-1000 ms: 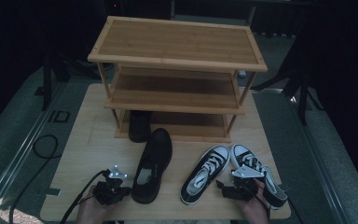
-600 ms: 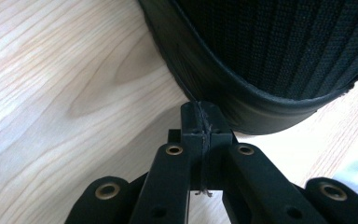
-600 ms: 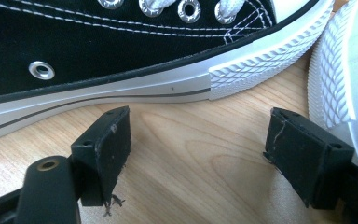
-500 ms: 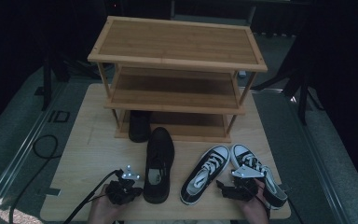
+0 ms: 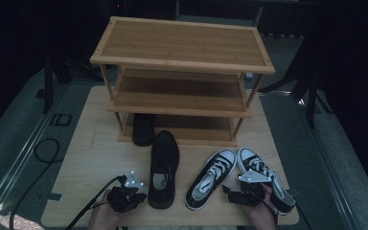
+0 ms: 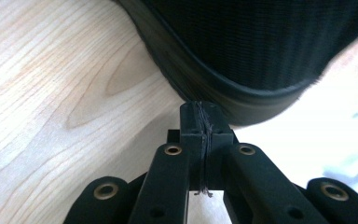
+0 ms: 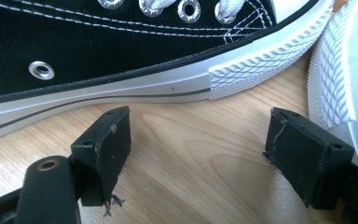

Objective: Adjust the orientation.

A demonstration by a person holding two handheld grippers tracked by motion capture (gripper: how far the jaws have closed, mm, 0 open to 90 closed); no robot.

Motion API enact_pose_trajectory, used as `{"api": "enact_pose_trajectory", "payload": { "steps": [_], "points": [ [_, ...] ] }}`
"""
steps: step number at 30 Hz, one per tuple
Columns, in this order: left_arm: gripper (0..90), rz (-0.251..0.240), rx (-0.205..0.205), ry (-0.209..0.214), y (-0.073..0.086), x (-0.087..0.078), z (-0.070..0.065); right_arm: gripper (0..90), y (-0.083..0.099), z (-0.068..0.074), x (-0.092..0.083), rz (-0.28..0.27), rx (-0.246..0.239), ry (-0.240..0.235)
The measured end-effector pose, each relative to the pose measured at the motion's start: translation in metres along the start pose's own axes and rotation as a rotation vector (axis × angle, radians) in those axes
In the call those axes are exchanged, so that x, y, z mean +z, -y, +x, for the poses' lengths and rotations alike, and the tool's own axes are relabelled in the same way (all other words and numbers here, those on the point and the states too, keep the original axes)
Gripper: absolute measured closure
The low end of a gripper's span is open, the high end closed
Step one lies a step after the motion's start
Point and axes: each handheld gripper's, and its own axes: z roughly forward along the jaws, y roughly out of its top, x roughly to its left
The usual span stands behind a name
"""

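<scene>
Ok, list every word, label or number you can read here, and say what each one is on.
"ID": dark letters on the floor strip left of the table, in the high view.
Insole label inside the black dress shoe: pale mark at the heel, too small to read.
Black-and-white sneakers: no readable brand in the high view or the right gripper view.
Bamboo shoe rack: no text.

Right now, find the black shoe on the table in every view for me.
High view: black shoe, bottom centre, toe toward the rack.
Left gripper view: across the top, just beyond the shut jaws of the left gripper.
Right gripper view: faces the sneakers, which lie right of the shoe.
Shared landmark: the pale wood table.
</scene>
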Motion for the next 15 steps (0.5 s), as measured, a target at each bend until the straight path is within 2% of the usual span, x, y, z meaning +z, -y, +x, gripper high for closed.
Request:
{"api": "enact_pose_trajectory", "payload": {
  "steps": [1, 7, 15],
  "points": [
    [89.3, 0.0, 0.0, 0.0, 0.0, 0.0, 0.0, 22.1, 0.0, 0.0, 0.0, 0.0, 0.0, 0.0],
    [89.1, -0.015, 0.061, 0.001, 0.001, -0.014, -0.016, 22.2, 0.0, 0.0, 0.0, 0.0, 0.0, 0.0],
    [88.9, -0.017, 0.135, 0.013, -0.004, -0.015, -0.033, 22.2, 0.0, 0.0, 0.0, 0.0, 0.0, 0.0]
  ]
}}
